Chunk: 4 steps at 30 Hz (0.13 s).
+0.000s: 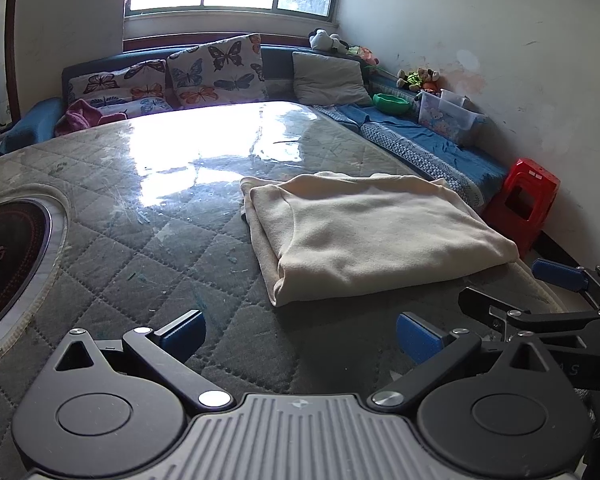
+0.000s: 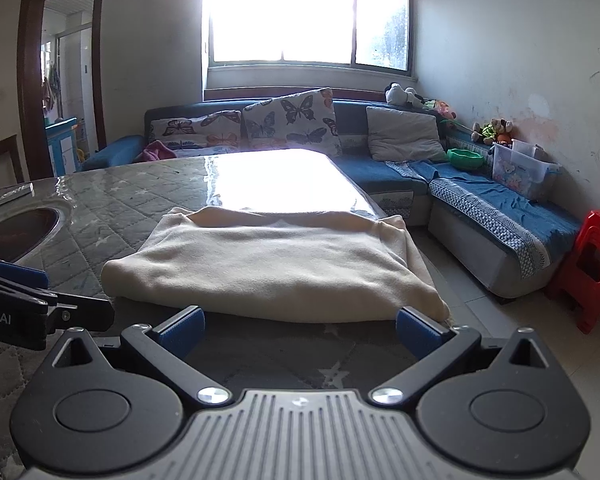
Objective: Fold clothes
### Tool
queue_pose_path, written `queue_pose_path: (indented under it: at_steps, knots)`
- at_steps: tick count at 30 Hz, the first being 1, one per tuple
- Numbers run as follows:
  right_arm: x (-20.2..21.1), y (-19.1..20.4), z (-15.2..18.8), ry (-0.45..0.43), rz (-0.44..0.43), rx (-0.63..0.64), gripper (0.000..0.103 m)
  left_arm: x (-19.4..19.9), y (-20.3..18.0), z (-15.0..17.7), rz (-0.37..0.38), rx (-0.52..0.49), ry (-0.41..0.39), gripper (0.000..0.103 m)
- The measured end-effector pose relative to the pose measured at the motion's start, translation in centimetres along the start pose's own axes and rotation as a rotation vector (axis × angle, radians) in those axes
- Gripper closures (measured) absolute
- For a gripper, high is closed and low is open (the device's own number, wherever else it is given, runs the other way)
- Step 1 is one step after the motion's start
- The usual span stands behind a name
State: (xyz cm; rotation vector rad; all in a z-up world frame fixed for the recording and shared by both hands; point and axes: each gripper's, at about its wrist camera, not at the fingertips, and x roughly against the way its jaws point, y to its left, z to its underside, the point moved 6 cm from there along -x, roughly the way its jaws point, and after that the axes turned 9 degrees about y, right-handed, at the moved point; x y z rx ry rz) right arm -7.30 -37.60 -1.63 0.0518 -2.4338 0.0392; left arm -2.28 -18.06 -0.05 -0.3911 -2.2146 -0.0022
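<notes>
At the far left of the left wrist view, a round dark hob (image 1: 8, 256) sits sunk into the quilted desk (image 1: 140, 216), its glossy cover catching window glare across the upper middle of the frame. Along the bottom edge, the left hand-held gripper (image 1: 300, 336) hangs just above the desk with its blue pads spread wide, nothing between them. Right of center lies the cream cloth (image 1: 372, 236), folded into a thick, roughly rectangular stack, flat on the desk near its right edge. At the lower right, the right hand-held gripper (image 1: 556, 280) enters the frame just beside the cloth's near corner, clear of it. Behind, a blue sofa (image 1: 420, 140) carries butterfly cushions (image 1: 216, 68), a green bowl (image 1: 392, 103) and a clear bin (image 1: 448, 118), with a red stool (image 1: 524, 204) at the right edge. In the right wrist view, the left hand-held gripper (image 2: 24, 300) shows at the left edge; the cloth (image 2: 268, 264) fills the middle of the frame, its near fold just ahead of the right hand-held gripper (image 2: 298, 330), whose blue pads stand spread apart, empty, either side of that fold.
</notes>
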Motion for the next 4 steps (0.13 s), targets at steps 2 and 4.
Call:
queue_pose_path:
  at_steps: [2, 4]
  knots:
    - [-0.06, -0.02, 0.03, 0.001, -0.001, 0.0, 0.0, 0.01, -0.01, 0.0, 0.0, -0.002, -0.002, 0.0]
    - [-0.12, 0.01, 0.06, 0.003, -0.003, -0.001, 0.0, 0.0, -0.03, 0.0, -0.002, -0.002, -0.003, 0.0]
